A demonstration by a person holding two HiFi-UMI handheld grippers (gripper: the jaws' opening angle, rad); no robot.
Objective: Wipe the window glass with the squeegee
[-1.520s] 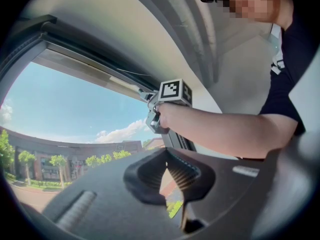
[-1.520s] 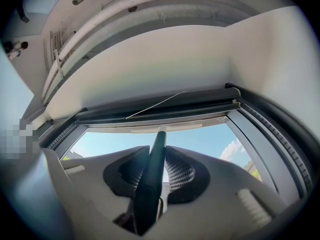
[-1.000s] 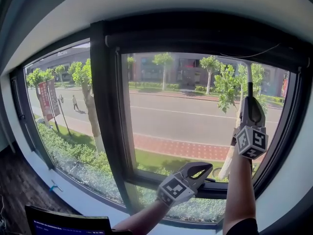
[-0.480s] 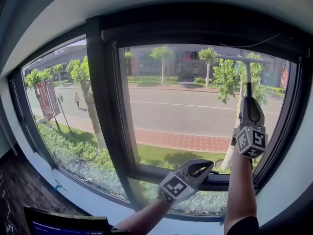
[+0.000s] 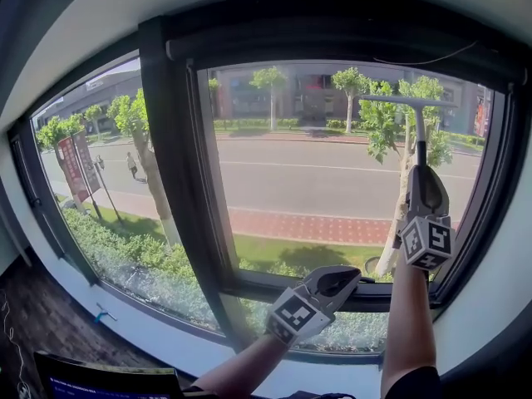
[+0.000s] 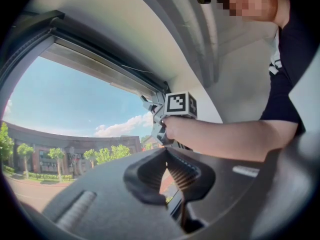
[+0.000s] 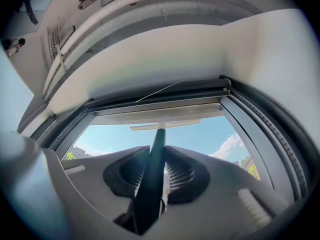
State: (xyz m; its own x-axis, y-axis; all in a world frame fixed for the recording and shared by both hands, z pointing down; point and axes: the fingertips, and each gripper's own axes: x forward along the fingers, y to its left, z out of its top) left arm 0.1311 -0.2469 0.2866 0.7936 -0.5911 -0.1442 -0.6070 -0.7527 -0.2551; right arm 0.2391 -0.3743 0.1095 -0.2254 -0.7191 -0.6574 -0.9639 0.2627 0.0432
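Right gripper view: the slim dark-handled squeegee [image 7: 159,134] is clamped between the right gripper's [image 7: 158,156] fingers, its blade raised to the clear window glass [image 7: 200,136] beyond them, best drawn down evenly; the left gripper's [image 6: 166,154] fingers are closed, empty.

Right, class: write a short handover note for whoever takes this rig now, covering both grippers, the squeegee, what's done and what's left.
Right gripper: shut on the squeegee handle, raised.
Left gripper: shut, empty, low by the bottom frame.
Blade: near the top of the right pane.
Done: cannot tell what is wiped.
Left: probably draw the blade down the pane.
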